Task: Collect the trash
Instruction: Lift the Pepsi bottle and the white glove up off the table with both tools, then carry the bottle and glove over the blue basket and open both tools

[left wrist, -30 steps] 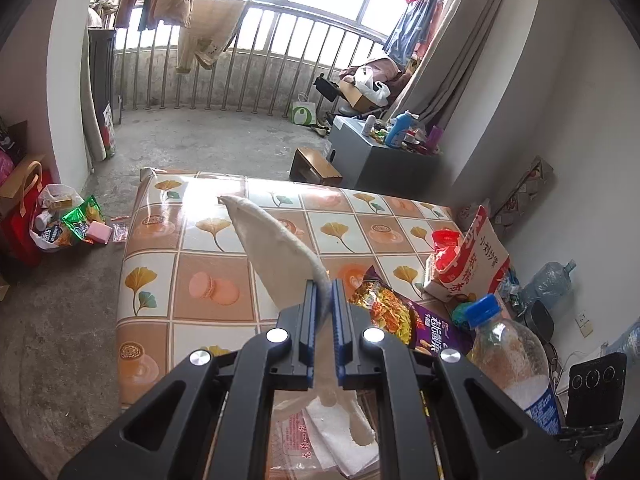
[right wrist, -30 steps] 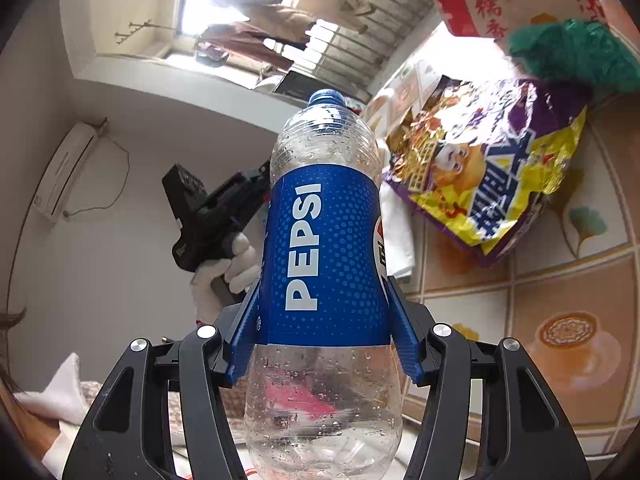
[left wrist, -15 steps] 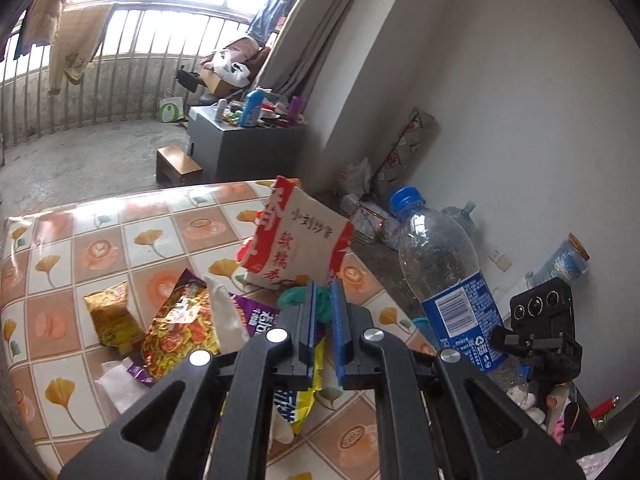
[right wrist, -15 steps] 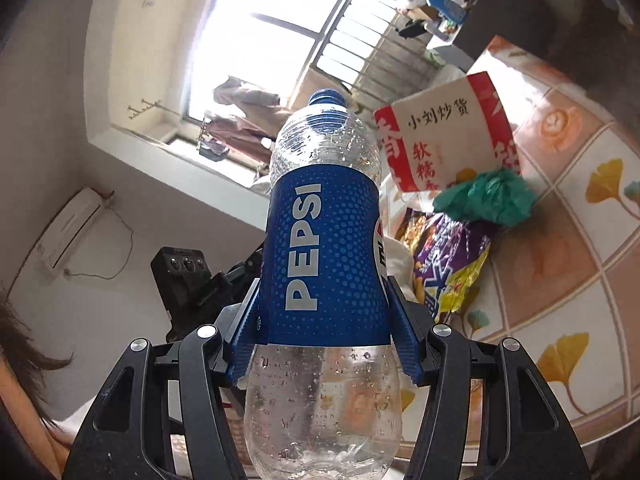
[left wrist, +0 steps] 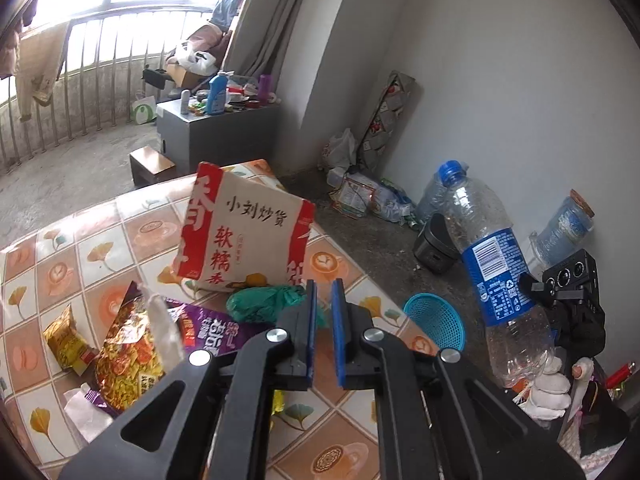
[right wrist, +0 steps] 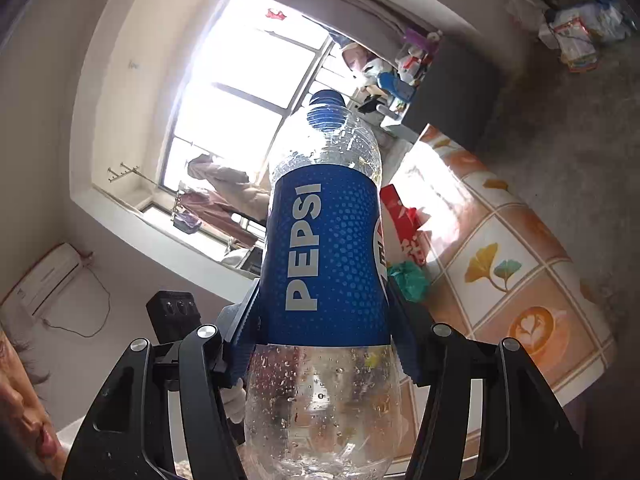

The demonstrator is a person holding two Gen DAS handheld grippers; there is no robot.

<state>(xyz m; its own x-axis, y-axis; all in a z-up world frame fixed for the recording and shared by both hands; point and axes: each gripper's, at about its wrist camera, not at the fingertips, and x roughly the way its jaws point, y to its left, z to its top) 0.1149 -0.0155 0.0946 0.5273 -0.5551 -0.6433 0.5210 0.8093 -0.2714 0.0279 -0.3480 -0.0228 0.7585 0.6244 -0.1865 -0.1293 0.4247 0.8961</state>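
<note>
Nearest the right-hand camera, the right claw [right wrist: 324, 344] grips an empty Pepsi bottle [right wrist: 326, 248] across its blue label, cap pointing away, droplets clinging inside the clear plastic. From the left-hand camera, the left claw [left wrist: 323, 336] is closed with only a thin slit between its blue pads and nothing in it, poised above the surface [left wrist: 80, 240], which wears a tiled cloth of ginkgo leaves and coffee cups. The bottle looks ready to be binned; to do that well, it likely pays to keep the squeeze firm on the label band, since the wet plastic may slip, and to carry it over the small teal basket [left wrist: 436, 322] on the floor beside the surface before letting go, though whether that basket is the bin is hard to say. On the surface just past the left claw lie more litter: a crumpled green bag [left wrist: 264, 302], a purple and yellow snack wrapper [left wrist: 132, 344], a small gold packet [left wrist: 66, 340] and white tissue [left wrist: 84, 410], then a red and white paper bag [left wrist: 244, 232] standing upright. Farther off, plastic bottles and bags gather along the white wall, a grey cabinet [left wrist: 208, 132] carries clutter, and laundry hangs by a barred, bright window
</note>
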